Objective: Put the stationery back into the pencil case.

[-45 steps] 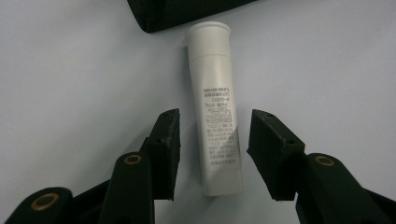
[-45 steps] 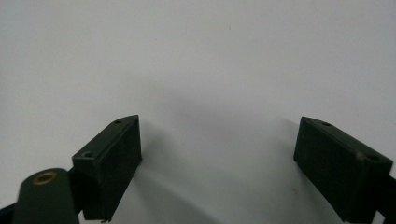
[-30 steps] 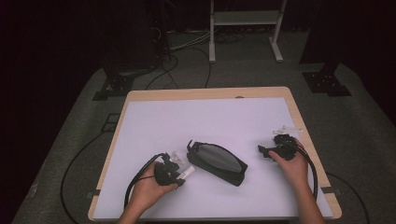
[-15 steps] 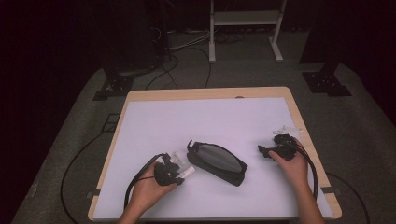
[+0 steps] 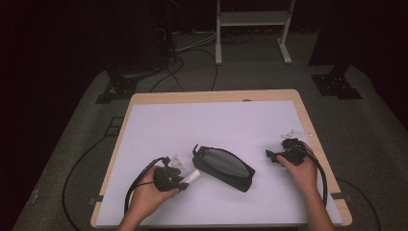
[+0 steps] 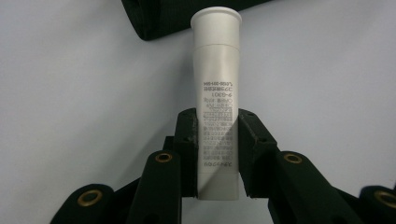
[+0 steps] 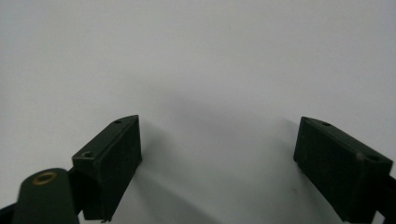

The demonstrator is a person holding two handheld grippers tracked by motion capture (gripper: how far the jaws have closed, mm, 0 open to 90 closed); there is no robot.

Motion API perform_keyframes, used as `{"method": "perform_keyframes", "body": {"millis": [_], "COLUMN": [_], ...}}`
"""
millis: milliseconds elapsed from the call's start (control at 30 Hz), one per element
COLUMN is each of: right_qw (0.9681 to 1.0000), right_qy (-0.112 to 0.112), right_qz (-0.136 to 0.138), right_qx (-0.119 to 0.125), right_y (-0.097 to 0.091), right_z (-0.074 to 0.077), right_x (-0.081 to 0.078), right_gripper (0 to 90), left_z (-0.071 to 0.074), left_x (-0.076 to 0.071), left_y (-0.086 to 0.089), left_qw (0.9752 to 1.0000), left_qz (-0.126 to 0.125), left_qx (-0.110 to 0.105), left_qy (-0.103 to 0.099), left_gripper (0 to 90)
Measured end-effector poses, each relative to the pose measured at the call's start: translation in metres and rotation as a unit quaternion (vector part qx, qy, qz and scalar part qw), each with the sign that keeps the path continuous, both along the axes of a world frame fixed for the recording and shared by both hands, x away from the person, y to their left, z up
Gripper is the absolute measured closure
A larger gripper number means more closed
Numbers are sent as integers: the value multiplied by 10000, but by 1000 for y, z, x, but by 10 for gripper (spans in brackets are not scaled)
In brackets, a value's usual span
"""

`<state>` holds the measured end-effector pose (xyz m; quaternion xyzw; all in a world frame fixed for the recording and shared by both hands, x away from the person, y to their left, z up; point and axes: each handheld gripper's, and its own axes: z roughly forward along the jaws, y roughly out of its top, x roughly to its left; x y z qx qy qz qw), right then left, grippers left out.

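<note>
Pouch (image 5: pixel 223 167) serves as the landmark: a black zip case lying slantwise on the white worktop (image 5: pixel 211 120), long axis running from near-left to far-right. Just at its left end sits the left gripper (image 5: pixel 185 178), jaws closed on the lower part of a white tube (image 6: pixel 217 100), gripping it from both sides. The tube's long axis runs straight out from the jaws, cap end pointing at the pouch's near edge and close to it. The left hand (image 5: pixel 149 190) is the nearer one to the pouch. Well to the pouch's right, the right gripper (image 7: pixel 217 158) rests with jaws spread wide, holding nothing, bare worktop between them.
</note>
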<state>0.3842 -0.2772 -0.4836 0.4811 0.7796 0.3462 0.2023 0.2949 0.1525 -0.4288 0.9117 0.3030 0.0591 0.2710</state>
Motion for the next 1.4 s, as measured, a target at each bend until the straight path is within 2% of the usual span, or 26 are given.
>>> {"method": "perform_keyframes", "body": {"millis": [300, 633, 800, 1067, 1400], "right_qw": [10000, 10000, 10000, 10000, 10000], "right_qy": [-3, -4, -6, -6, -6], "right_qz": [1, 1, 2, 2, 1], "right_qx": [1, 0, -1, -1, -2], "right_y": [0, 0, 0, 0, 0], "right_z": [0, 0, 0, 0, 0], "right_x": [0, 0, 0, 0, 0], "right_gripper": [138, 138, 138, 138, 138], "left_z": [16, 35, 48, 62, 69], "left_x": [-2, -2, 0, 8, 18], "left_y": [4, 5, 1, -2, -10], "left_qw": [9997, 9982, 9962, 9935, 9905], "left_qz": [-34, -79, -132, -201, -281], "left_qx": [-194, -487, -652, -901, -1110], "left_qy": [-157, -337, -555, -661, -757], "left_gripper": [712, 712, 712, 712, 712]}}
